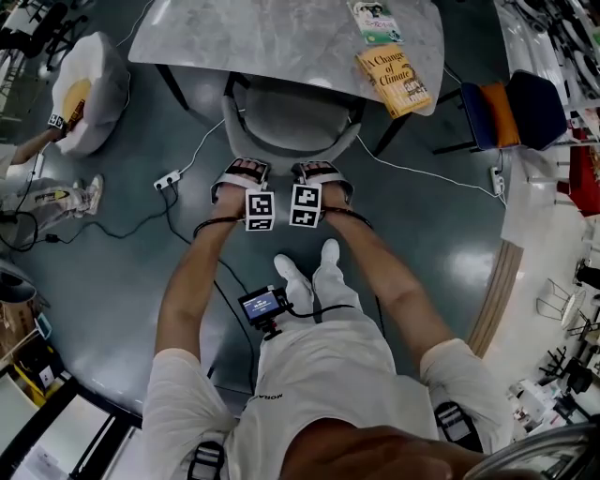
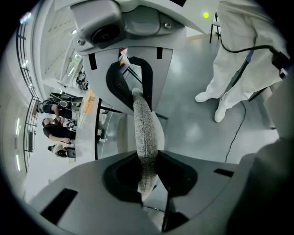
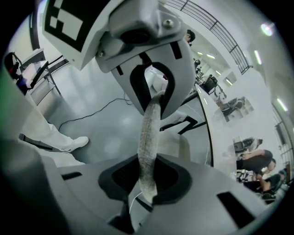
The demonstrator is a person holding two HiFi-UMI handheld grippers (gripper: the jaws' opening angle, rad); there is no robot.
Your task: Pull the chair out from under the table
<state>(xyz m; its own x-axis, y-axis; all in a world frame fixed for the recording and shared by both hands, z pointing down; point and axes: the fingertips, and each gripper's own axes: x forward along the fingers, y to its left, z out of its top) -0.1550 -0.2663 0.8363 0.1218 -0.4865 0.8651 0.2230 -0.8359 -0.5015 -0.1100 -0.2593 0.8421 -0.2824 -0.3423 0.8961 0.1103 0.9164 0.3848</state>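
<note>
A grey upholstered chair point(image 1: 291, 117) stands tucked under the pale marble-look table point(image 1: 272, 42), with its curved backrest toward me. My left gripper point(image 1: 241, 176) is shut on the left part of the backrest's top rim, and my right gripper point(image 1: 321, 175) is shut on the right part. In the left gripper view the fabric backrest edge point(image 2: 146, 133) runs between the two jaws, which press on it. The right gripper view shows the same fabric edge point(image 3: 149, 133) pinched between its jaws. The seat is mostly hidden under the tabletop.
A yellow book point(image 1: 395, 80) and a green booklet point(image 1: 377, 21) lie on the table. A blue and orange chair point(image 1: 511, 108) stands to the right, a white beanbag point(image 1: 89, 89) to the left. A power strip point(image 1: 167, 178) and cables lie on the floor near my feet point(image 1: 305, 272).
</note>
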